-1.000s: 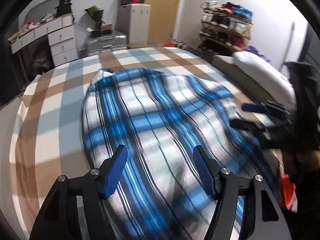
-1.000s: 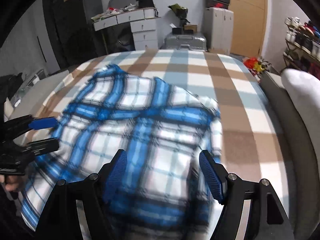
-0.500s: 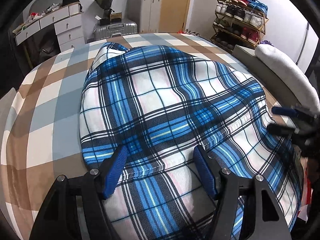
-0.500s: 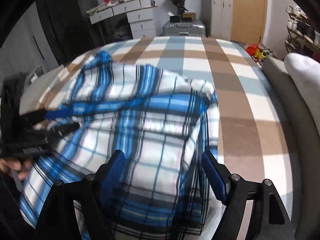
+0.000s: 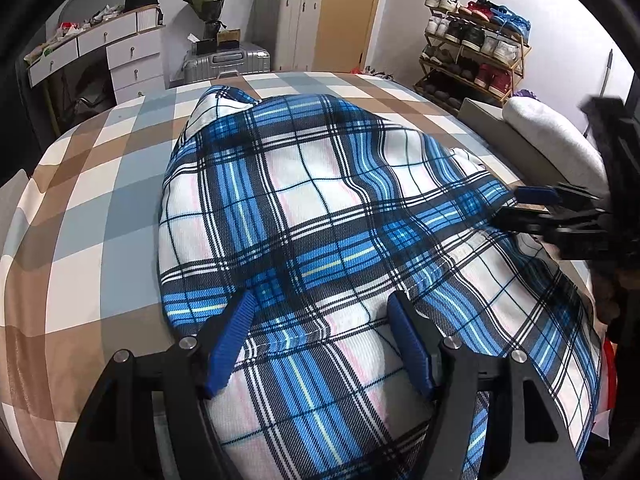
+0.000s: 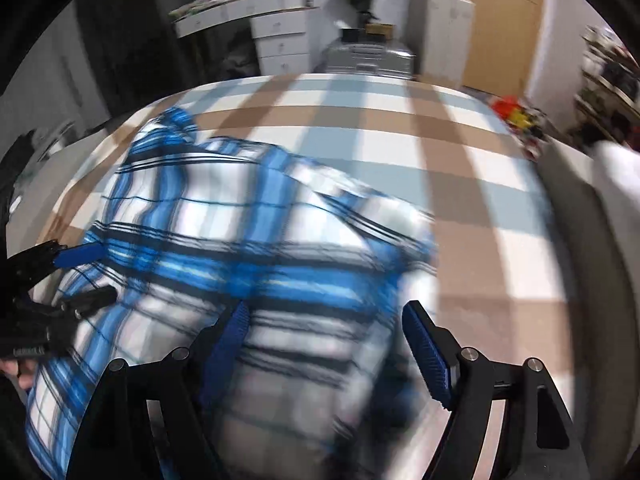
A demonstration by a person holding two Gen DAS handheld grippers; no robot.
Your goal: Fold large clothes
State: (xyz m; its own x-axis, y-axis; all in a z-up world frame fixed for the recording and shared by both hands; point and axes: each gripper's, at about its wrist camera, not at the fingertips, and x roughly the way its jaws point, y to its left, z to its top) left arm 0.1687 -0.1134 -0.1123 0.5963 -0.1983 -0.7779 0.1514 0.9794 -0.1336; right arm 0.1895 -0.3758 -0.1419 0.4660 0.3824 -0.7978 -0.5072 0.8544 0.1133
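A blue, white and black plaid shirt (image 5: 304, 208) lies spread on the bed, with a folded hem running across its near part. My left gripper (image 5: 320, 298) hangs open just above that hem, blue pads on either side of the cloth and not pressing it. My right gripper (image 6: 326, 308) is open over the shirt (image 6: 248, 232) near its right edge, and its view is smeared by motion. From each camera the other tool shows: the right gripper (image 5: 510, 204) at the shirt's right border, the left gripper (image 6: 100, 274) at its left border, both with jaws apart.
The shirt rests on a brown, grey-blue and white checked bedspread (image 5: 100, 200). A white pillow (image 5: 552, 140) lies along the bed's right side. Beyond the bed stand a shoe rack (image 5: 476, 48), a silver suitcase (image 5: 228, 60) and white drawers (image 5: 132, 56).
The left gripper has sunk closer to the shirt, which now lies flatter and sharper in view. The right gripper has slid sideways over the cloth. Both stay open.
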